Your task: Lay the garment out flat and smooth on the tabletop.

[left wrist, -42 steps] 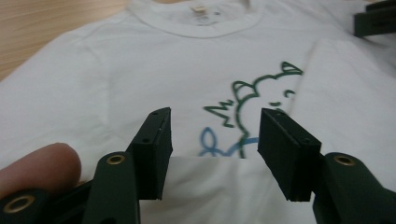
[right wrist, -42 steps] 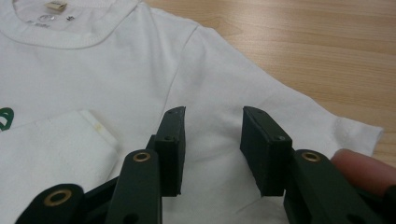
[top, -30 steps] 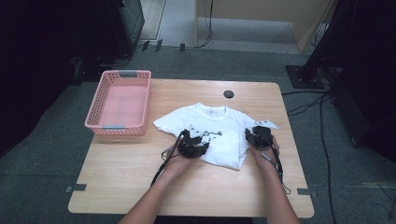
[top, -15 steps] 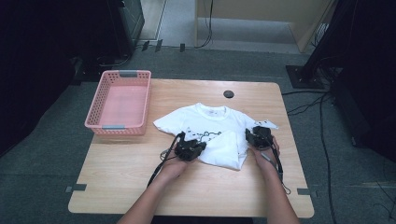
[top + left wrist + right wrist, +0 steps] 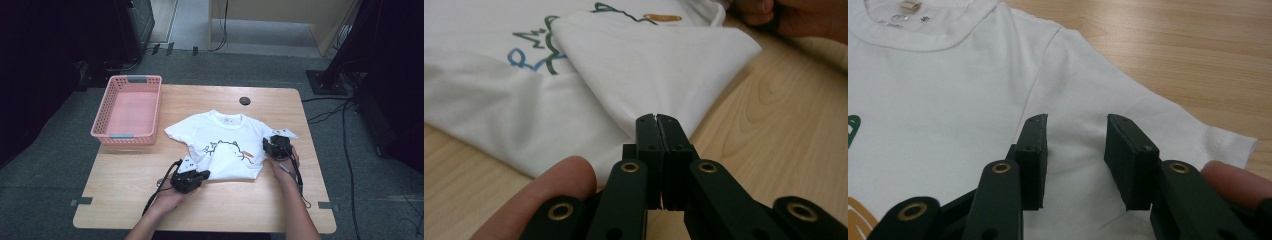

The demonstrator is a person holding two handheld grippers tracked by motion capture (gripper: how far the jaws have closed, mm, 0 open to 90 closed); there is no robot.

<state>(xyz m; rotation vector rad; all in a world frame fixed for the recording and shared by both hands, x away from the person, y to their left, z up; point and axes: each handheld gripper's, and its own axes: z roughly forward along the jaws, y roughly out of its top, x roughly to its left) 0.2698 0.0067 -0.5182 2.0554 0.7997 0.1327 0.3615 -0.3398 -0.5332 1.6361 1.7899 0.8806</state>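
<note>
A white T-shirt [image 5: 220, 142] with a cartoon print lies spread face up on the wooden table [image 5: 145, 175]. My left gripper [image 5: 196, 176] is at the shirt's near left hem. Its jaws are shut on a corner of the white fabric [image 5: 656, 117], and a folded flap of the shirt [image 5: 649, 65] runs away from the tips. My right gripper [image 5: 270, 146] rests at the shirt's right side. It stands open over the right sleeve [image 5: 1075, 120], whose cloth [image 5: 1158, 120] lies flat beneath the jaws.
A pink plastic basket [image 5: 127, 135] stands at the table's far left. A small black round object [image 5: 244, 100] sits near the far edge. Bare wood lies in front of the shirt and to its left. Cables trail from both grippers.
My left gripper has moved toward the table's near edge and a little left, and its jaws now sit pressed together on the shirt's hem. The right gripper has stayed put.
</note>
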